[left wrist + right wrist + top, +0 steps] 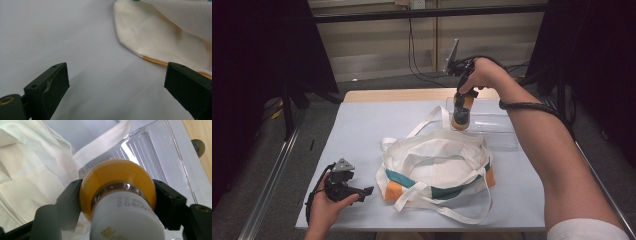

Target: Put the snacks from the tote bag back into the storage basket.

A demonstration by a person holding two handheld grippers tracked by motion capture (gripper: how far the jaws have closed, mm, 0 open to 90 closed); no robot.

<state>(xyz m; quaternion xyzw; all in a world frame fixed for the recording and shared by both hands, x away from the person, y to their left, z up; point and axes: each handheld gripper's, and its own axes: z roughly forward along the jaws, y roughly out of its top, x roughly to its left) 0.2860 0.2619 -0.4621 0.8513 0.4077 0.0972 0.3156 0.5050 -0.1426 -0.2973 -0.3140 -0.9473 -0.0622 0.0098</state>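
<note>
**Right tongs carry a light bulb above the tray's near end**

The right tongs point straight down from a raised hand, the forearm stretching in from the lower right corner with the cable looped around it. Their jaws pinch an orange light bulb by its globe, white base toward the camera in the right gripper view. The bulb hangs over the left end of a clear plastic tray at the far right of the table, just beside a white strap of the cloth bag. The bag lies crumpled mid-table, teal and orange patches showing. The left tongs rest low at the table's near left edge, held level, jaws spread on nothing and aimed at the bag's corner.
</note>
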